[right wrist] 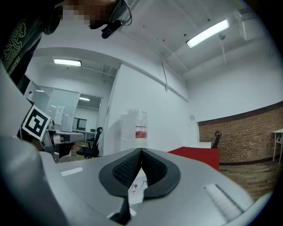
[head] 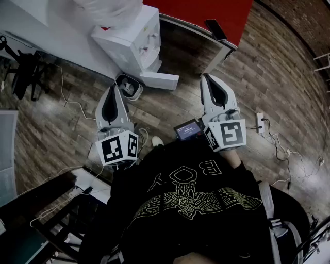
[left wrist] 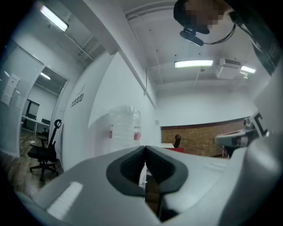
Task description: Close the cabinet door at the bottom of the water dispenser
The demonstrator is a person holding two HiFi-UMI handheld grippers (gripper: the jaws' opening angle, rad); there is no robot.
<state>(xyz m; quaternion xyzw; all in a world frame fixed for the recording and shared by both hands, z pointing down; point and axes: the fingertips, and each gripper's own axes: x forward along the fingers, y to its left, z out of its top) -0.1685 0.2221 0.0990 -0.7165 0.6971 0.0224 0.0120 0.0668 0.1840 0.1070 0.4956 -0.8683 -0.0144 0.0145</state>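
The white water dispenser (head: pixel 135 38) stands against the wall with a clear bottle (head: pixel 111 9) on top. Its bottom cabinet door (head: pixel 160 81) is swung open toward me. My left gripper (head: pixel 110 90) is shut and empty, level, a little short and to the left of the door. My right gripper (head: pixel 206 77) is also shut and empty, held off to the right of the door. In the left gripper view the bottle (left wrist: pixel 125 124) shows beyond the closed left gripper (left wrist: pixel 144 151). In the right gripper view the bottle (right wrist: pixel 135 127) rises over the closed right gripper (right wrist: pixel 141 152).
A round dark bowl (head: pixel 129 86) lies on the wooden floor by the dispenser's base. A red table (head: pixel 206 13) with a phone (head: pixel 215 29) stands to the right. A black office chair (head: pixel 23 72) is at left; a power strip (head: pixel 260 122) and cables lie at right.
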